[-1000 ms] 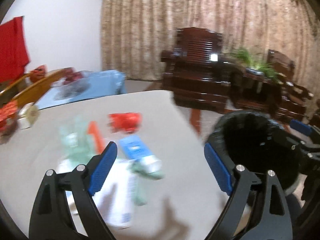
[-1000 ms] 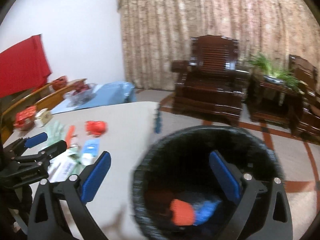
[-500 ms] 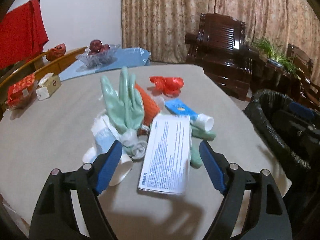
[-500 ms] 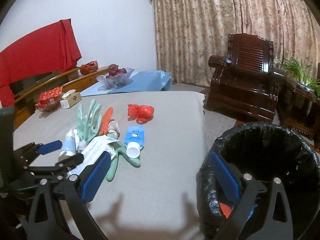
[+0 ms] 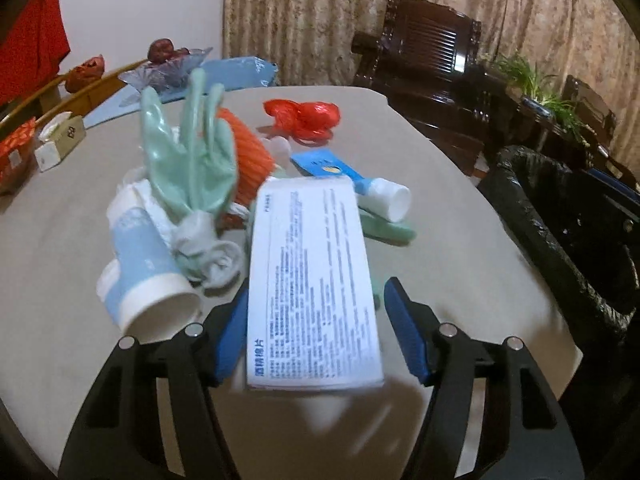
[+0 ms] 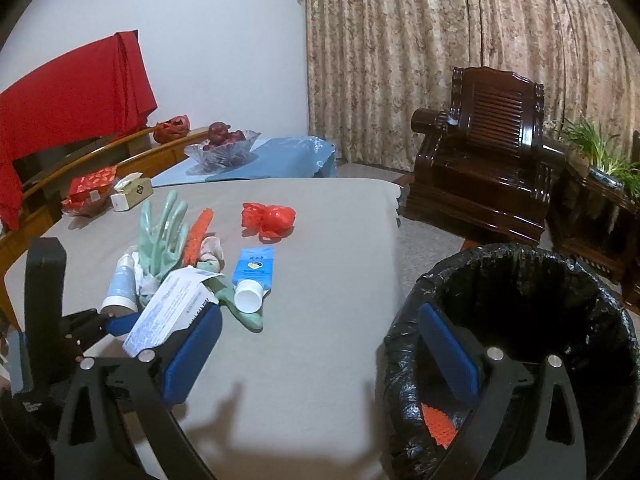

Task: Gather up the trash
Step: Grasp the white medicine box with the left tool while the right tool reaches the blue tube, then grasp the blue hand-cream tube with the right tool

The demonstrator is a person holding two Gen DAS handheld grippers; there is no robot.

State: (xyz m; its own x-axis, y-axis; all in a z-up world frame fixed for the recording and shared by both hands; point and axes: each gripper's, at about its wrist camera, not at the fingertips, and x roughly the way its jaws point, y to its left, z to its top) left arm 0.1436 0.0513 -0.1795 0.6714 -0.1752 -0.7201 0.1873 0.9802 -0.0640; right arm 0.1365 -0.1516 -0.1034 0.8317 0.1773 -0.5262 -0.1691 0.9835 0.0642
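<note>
A pile of trash lies on the grey table (image 6: 320,240): a white printed box (image 5: 312,280), a green glove (image 5: 188,152), an orange mesh piece (image 5: 248,160), a blue-and-white tube (image 5: 360,184), a pale blue cup (image 5: 144,276) and a red plastic bag (image 5: 304,118). My left gripper (image 5: 316,332) is open, its blue pads on either side of the box's near end, not closed on it. My right gripper (image 6: 320,352) is open and empty, over the table edge beside the black-lined bin (image 6: 520,344), which holds orange scraps (image 6: 438,426).
A tissue box (image 6: 132,194) and a red packet (image 6: 90,190) sit at the table's far left. A glass fruit bowl (image 6: 222,148) stands on a blue cloth behind. A dark wooden armchair (image 6: 484,176) and a plant (image 6: 600,160) stand beyond the bin.
My left gripper swung from the bin toward the pile and closed in on the white box, its jaws narrowing around it. My right gripper drew back from over the bin.
</note>
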